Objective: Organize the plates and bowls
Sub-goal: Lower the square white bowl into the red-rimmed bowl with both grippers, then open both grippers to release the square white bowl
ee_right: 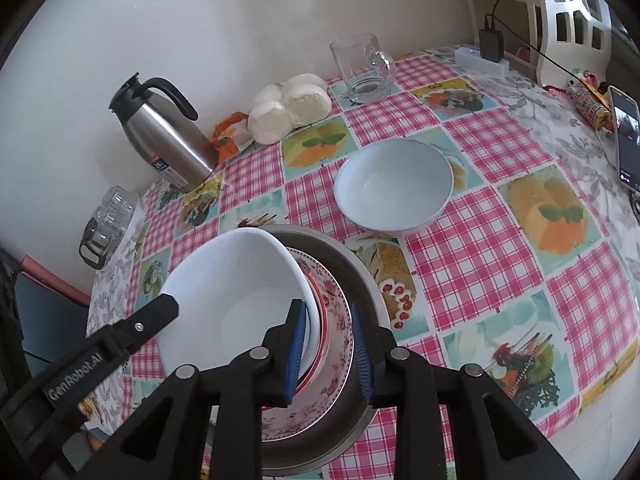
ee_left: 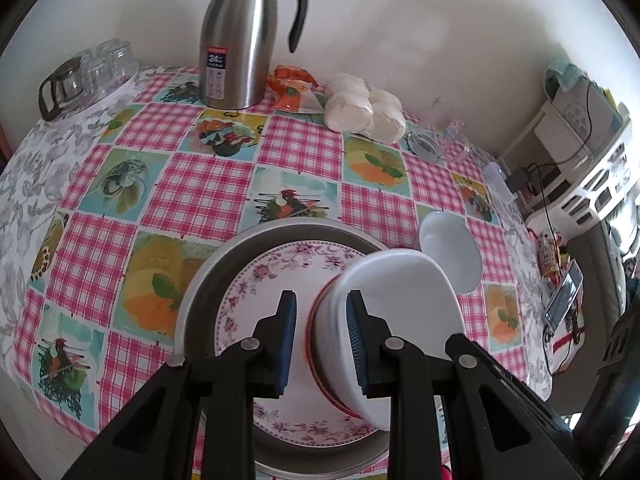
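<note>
A white bowl [ee_left: 404, 312] [ee_right: 236, 292] with red lines on its outer wall tilts over a floral plate [ee_left: 256, 284] [ee_right: 340, 320] that lies in a round metal pan [ee_left: 200, 292] [ee_right: 372, 280]. My left gripper [ee_left: 321, 296] is shut on the bowl's left wall, one pad inside and one outside. Its inner finger [ee_right: 152, 316] shows in the right wrist view. My right gripper [ee_right: 326, 306] straddles the bowl's right rim and the plate's edge, jaws open, with the outer pad standing clear. A second pale bowl [ee_left: 452, 252] [ee_right: 394, 184] sits upright on the checked tablecloth beyond the pan.
Against the wall stand a steel thermos jug [ee_left: 240, 40] [ee_right: 168, 140], a bag of white buns [ee_left: 364, 108] [ee_right: 288, 108], an orange packet [ee_left: 292, 88] and a glass mug [ee_right: 364, 68]. Glass jars [ee_left: 100, 68] fill the far left corner. A phone [ee_right: 626, 136] and a charger cable lie at the right edge.
</note>
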Available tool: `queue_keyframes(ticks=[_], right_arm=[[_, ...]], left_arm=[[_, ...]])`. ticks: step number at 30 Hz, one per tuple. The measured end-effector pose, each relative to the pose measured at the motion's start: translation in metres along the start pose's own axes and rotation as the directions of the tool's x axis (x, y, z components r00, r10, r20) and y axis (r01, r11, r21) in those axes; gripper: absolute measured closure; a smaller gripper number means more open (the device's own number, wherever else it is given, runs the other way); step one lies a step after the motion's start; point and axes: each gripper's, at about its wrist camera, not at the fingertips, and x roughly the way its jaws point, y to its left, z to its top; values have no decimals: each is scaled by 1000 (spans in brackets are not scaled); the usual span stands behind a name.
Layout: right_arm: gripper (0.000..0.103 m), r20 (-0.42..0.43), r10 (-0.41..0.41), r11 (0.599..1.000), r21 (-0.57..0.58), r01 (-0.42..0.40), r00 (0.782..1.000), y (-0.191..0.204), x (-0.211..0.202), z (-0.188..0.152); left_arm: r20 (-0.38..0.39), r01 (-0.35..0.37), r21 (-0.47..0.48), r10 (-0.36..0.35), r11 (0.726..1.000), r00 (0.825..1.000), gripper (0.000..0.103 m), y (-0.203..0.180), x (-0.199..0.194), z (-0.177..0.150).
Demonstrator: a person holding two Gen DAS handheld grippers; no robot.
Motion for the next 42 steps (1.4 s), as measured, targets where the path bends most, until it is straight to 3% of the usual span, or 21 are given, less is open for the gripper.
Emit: queue_keyframes(ticks=[3, 6, 12, 17, 23, 28, 42], right_arm=[[76, -21, 8, 1000, 3, -8, 1000, 0, 6, -1], [76, -34, 20, 1000, 1, -20, 999, 0, 10, -1], [76, -56, 37, 999, 10, -36, 998, 0, 17, -3], [74, -63, 41, 999, 15, -41, 997, -1, 20, -4], [74, -76, 50, 999, 13, -50, 996, 3, 25, -5], [71, -85, 41, 999, -24, -43, 996, 11, 28, -8], [73, -93, 65, 992, -104, -74, 994, 31, 30, -15]], left_arm=[[-5, 28, -52, -28, 998, 1000, 60, 14, 0, 2], [-17, 56, -80, -57, 995, 998, 59, 18, 2, 2], [8, 65, -73, -65, 995, 998, 59, 22, -9, 4], [44, -6, -195, 15, 981, 999, 59, 53, -11, 9], [-58, -67, -314, 51, 947, 997, 59, 88, 22, 2], [-90, -62, -365, 31, 929, 995, 74, 99, 36, -5], [-51, -10, -356, -9, 934, 999, 74, 99, 43, 4]])
